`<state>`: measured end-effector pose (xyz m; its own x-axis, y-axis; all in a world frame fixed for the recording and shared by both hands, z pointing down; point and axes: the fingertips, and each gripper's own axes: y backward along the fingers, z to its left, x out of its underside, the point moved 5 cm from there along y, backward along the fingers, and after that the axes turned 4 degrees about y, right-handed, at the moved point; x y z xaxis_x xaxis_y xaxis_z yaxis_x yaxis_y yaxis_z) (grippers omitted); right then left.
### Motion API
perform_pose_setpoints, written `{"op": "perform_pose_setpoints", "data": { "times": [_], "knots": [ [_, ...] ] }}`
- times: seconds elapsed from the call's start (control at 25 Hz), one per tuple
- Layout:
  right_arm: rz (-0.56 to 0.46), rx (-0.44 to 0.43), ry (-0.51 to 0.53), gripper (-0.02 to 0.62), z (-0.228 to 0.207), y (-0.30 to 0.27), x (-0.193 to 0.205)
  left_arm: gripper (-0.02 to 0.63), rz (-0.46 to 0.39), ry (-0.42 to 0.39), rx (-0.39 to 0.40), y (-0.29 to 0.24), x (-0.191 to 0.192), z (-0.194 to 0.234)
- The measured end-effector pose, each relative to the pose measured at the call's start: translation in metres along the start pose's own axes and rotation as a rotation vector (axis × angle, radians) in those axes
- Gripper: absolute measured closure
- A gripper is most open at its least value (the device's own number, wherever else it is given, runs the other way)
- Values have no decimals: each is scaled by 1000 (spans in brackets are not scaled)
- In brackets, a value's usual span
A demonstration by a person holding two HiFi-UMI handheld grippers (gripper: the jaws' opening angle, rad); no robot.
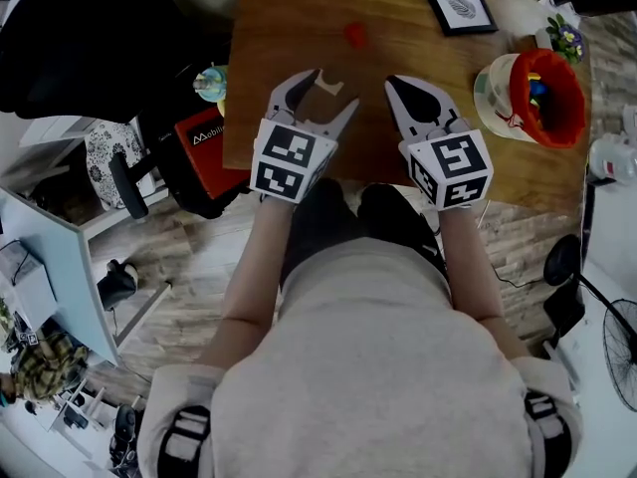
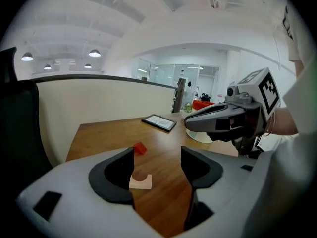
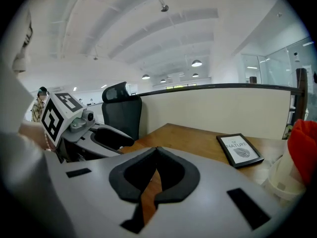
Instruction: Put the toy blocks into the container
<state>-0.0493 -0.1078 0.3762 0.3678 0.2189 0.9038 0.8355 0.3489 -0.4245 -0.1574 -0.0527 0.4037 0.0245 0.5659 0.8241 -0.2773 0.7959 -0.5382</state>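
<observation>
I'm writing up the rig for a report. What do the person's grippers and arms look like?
The left gripper and the right gripper have light grey shells, with black pads lining two curved jaws. Behind the jaws each carries a white cube printed with black square markers. The person wears a light short-sleeved top.

A pale wooden arch block [image 2: 140, 181] lies flat on the tabletop [image 1: 299, 28] near a small red block [image 2: 140, 148], while the red container [image 1: 562, 103], well apart at the right, holds coloured blocks [image 1: 535, 88].
</observation>
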Motion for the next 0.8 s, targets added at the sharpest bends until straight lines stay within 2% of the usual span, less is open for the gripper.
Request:
{"op": "perform_pose_setpoints", "data": {
  "times": [0.24, 0.8],
  "knots": [
    [60, -29, -8, 584, 8, -13, 20, 280, 50, 35, 22, -12, 25, 7],
    [152, -62, -67, 584, 9, -43, 59, 238, 140, 76, -8, -47, 60, 30]
  ]
}}
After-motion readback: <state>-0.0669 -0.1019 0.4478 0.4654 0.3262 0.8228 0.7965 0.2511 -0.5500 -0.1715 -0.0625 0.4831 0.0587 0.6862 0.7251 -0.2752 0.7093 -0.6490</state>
